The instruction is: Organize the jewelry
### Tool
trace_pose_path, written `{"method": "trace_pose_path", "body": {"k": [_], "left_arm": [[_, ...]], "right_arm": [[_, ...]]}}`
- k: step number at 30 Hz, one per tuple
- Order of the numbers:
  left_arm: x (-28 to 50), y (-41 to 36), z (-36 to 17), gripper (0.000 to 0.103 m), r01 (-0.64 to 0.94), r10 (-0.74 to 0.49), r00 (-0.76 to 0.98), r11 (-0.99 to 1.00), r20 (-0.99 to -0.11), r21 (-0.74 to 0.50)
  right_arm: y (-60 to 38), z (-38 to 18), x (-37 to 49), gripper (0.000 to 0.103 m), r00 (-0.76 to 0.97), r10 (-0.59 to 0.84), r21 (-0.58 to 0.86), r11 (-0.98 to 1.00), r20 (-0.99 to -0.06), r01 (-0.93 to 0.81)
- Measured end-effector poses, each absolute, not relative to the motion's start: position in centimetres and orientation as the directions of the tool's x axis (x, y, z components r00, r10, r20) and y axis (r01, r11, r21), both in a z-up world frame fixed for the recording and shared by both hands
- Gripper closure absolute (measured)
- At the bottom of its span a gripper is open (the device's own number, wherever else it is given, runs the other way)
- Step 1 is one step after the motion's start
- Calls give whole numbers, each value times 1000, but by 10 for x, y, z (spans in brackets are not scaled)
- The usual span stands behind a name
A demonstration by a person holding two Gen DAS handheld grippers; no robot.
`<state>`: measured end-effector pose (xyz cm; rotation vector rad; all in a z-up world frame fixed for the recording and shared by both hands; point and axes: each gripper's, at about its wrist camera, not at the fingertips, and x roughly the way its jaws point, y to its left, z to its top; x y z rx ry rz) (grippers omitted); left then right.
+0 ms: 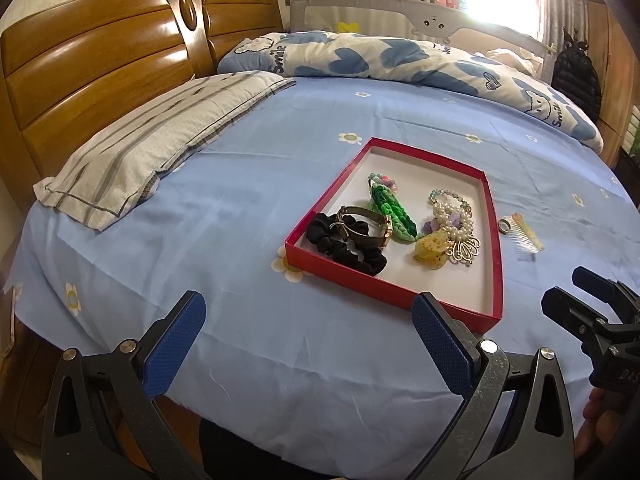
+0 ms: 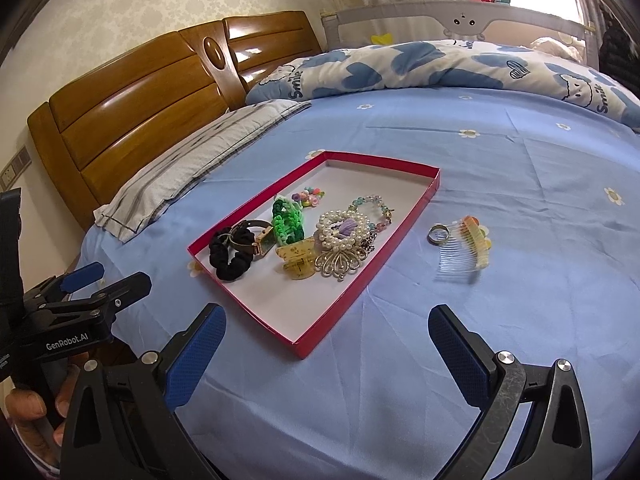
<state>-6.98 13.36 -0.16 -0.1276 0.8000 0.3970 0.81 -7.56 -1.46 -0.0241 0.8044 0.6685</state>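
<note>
A shallow red box (image 1: pixel 394 294) (image 2: pixel 260 322) lies on the blue bedsheet. It holds a black scrunchie (image 1: pixel 346 246) (image 2: pixel 230 258), a gold watch (image 1: pixel 362 226) (image 2: pixel 260 240), a green braided band (image 1: pixel 394 212) (image 2: pixel 286 220), pearl bracelets (image 1: pixel 452 220) (image 2: pixel 340 228), a yellow claw clip (image 1: pixel 432 250) (image 2: pixel 296 260) and a gold brooch (image 2: pixel 338 264). A ring (image 1: pixel 506 225) (image 2: pixel 438 234) and a comb (image 1: pixel 528 238) (image 2: pixel 466 254) lie on the sheet right of the box. My left gripper (image 1: pixel 308 338) is open and empty before the box. My right gripper (image 2: pixel 326 350) is open and empty near the box's corner.
A striped pillow (image 1: pixel 160 152) (image 2: pixel 200 160) lies left by the wooden headboard (image 1: pixel 100 68) (image 2: pixel 140 112). A folded blue-and-white quilt (image 1: pixel 380 58) (image 2: pixel 440 64) lies at the far side before a grey bed rail (image 1: pixel 420 16). The bed's near edge is below both grippers.
</note>
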Motion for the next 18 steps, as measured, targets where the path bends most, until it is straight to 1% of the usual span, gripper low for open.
{"method": "trace_pose_path", "body": {"k": [18], "left_arm": [[-72, 134, 0, 0, -397, 300, 629, 917, -717, 35]], "right_arm": [[-74, -12, 6, 1, 502, 542, 222, 796, -674, -563]]}}
